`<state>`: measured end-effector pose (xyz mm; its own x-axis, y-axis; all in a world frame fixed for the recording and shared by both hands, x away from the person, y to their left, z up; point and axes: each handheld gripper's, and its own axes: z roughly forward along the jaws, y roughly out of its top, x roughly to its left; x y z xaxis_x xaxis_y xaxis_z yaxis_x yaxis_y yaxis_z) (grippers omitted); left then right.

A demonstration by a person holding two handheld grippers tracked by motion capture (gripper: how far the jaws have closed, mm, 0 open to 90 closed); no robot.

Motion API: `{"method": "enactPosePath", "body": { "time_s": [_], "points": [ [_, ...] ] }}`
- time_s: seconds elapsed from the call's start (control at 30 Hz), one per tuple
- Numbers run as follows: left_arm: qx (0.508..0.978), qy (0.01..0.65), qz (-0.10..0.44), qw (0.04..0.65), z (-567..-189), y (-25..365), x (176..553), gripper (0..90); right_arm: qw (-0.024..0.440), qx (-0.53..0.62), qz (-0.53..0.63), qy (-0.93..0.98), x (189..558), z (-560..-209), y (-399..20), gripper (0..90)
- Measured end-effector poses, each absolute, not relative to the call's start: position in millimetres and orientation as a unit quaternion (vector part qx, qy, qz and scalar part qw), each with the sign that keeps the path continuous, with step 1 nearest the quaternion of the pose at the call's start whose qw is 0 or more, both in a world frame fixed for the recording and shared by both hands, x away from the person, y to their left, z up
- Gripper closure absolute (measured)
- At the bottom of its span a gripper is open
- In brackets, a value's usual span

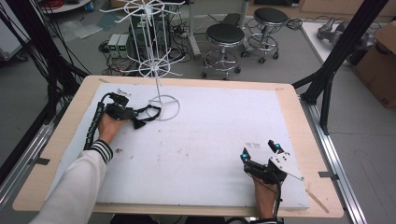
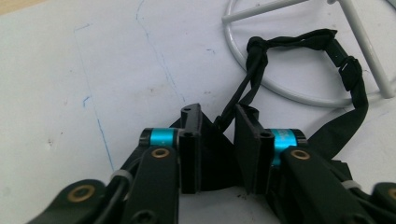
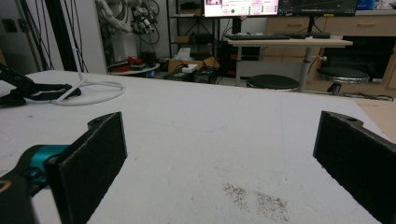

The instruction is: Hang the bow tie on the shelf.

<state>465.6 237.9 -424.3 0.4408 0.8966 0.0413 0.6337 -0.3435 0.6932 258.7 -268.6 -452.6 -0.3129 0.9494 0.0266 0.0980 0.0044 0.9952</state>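
A black strap with a knot and a buckle lies on the white mat, looped over the base ring of a white wire rack. My left gripper is shut on the strap's thin end, and black fabric fills the narrow gap between its jaws. In the high view the left gripper sits at the mat's far left, beside the white wire rack, with the strap trailing to the ring. My right gripper rests near the front right, open, with nothing between its jaws.
The white mat covers a wooden table. A dark smudge marks the mat just ahead of the right gripper. Two stools and cables stand on the floor beyond the far edge. Black frame posts rise at the right.
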Motion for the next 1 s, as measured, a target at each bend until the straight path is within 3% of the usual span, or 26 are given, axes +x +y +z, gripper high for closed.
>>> {"method": "enactPosePath", "body": {
  "time_s": [0.3, 1.0],
  "points": [
    [0.8, 0.474, 0.214, 0.299, -423.7, 234.5, 463.7, 84.9, 0.386, 0.441, 0.551, 0.594, 258.6, -452.6, -268.6, 1.6],
    [0.799, 0.444, 0.214, 0.343, -394.4, 243.4, 444.7, 85.7, 0.387, 0.44, 0.552, 0.593, 258.6, -452.7, -268.8, 1.7]
  ]
}}
